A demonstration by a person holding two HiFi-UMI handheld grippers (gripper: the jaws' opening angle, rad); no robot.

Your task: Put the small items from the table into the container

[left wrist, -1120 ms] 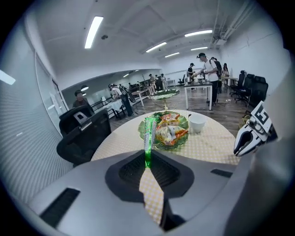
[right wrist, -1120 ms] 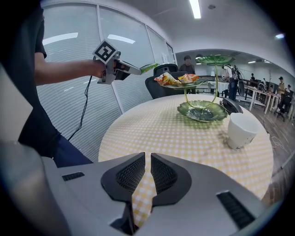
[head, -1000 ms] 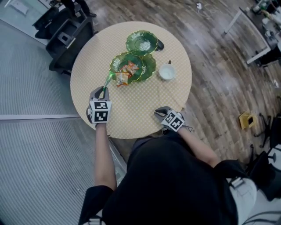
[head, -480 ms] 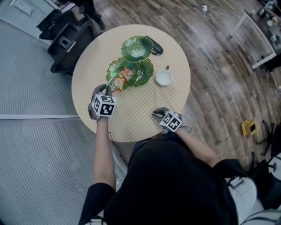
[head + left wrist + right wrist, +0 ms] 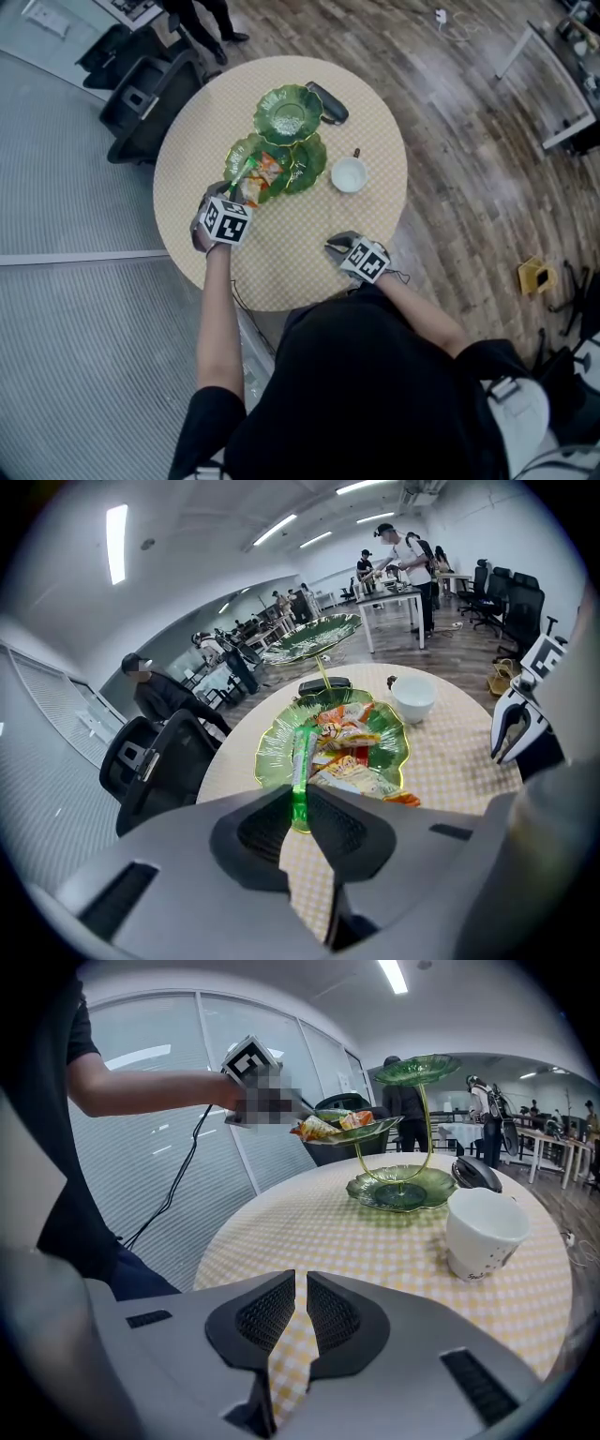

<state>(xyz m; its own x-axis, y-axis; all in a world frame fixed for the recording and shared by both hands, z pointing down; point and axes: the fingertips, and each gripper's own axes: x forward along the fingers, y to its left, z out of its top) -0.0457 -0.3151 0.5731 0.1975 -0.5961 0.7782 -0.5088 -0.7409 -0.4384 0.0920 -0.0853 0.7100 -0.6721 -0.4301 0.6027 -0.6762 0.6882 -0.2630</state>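
gripping slim green stick packet [image 5: 301,761] by near end, left gripper [image 5: 300,808] jaws narrow, pinched on it. packet's far end reaches over rim of lower green leaf-shaped glass dish [image 5: 270,752] of two-tier stand, beside orange-and-yellow snack packets [image 5: 352,752] lying in dish. right gripper [image 5: 300,1309] jaws nearly together, nothing between, low over round yellow-checked table [image 5: 375,1241]. white ceramic cup [image 5: 483,1232] near stand's base.

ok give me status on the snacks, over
Left gripper shut on green stick packet, at the green dish rim. Right gripper shut, empty, over the table. Nothing in the way.
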